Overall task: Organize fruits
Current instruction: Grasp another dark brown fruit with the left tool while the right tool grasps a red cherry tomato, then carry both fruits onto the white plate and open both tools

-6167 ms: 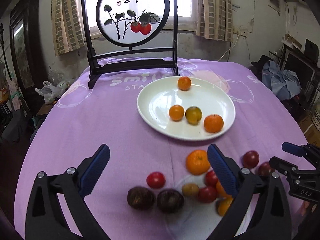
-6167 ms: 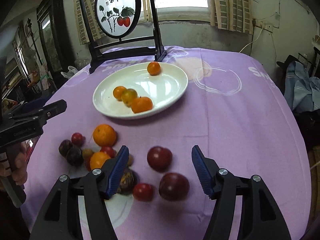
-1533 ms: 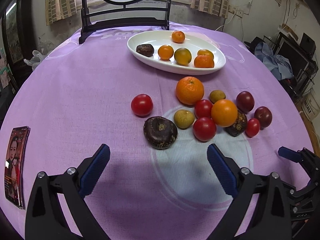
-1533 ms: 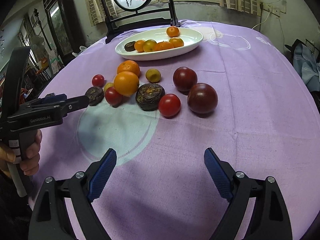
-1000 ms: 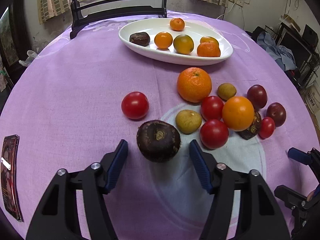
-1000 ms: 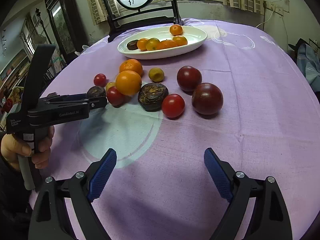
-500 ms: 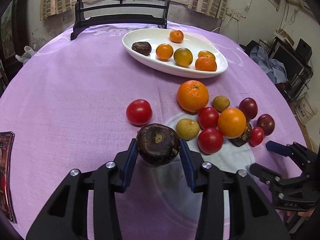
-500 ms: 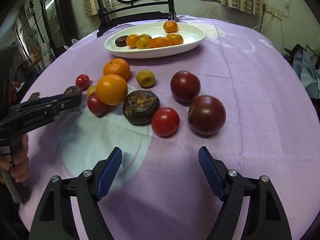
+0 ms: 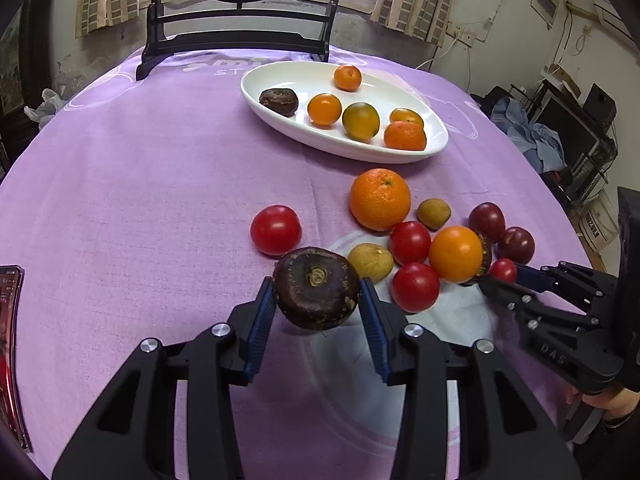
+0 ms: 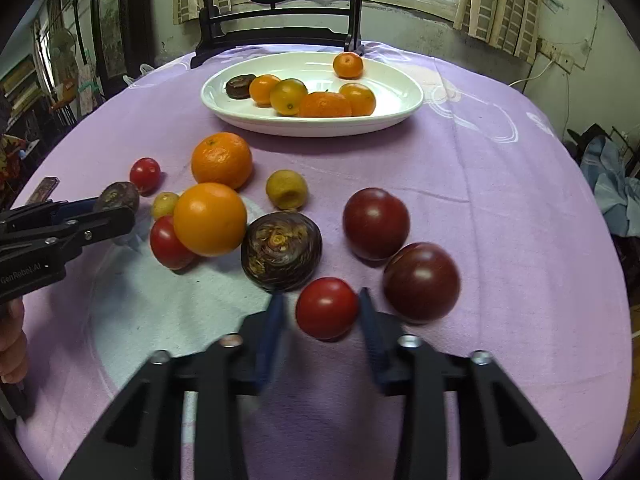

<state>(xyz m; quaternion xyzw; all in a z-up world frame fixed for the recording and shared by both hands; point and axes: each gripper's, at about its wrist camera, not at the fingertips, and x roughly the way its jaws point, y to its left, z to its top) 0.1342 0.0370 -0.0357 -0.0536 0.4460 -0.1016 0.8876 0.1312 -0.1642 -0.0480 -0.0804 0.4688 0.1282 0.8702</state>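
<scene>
My left gripper [image 9: 318, 312] is shut on a dark brown passion fruit [image 9: 317, 288] and holds it just above the purple cloth. The same fruit [image 10: 118, 196] shows at the left in the right wrist view. My right gripper [image 10: 322, 320] has its blue pads on both sides of a small red tomato [image 10: 326, 307]; the pads are blurred and close to it, contact unclear. The white oval plate [image 9: 400, 156] at the back holds several oranges and one dark fruit [image 9: 279, 101]. Loose oranges, tomatoes and dark plums lie between the grippers and the plate.
A wooden screen stand [image 9: 236, 40] stands behind the plate. A phone [image 9: 8, 344] lies at the table's left edge. A second wrinkled dark fruit [image 10: 281, 251] and two dark plums [image 10: 420, 282] crowd around the right gripper.
The left gripper has kept its hold on the dark fruit and lifted it slightly. The right gripper has moved forward and narrowed its fingers around the small red tomato.
</scene>
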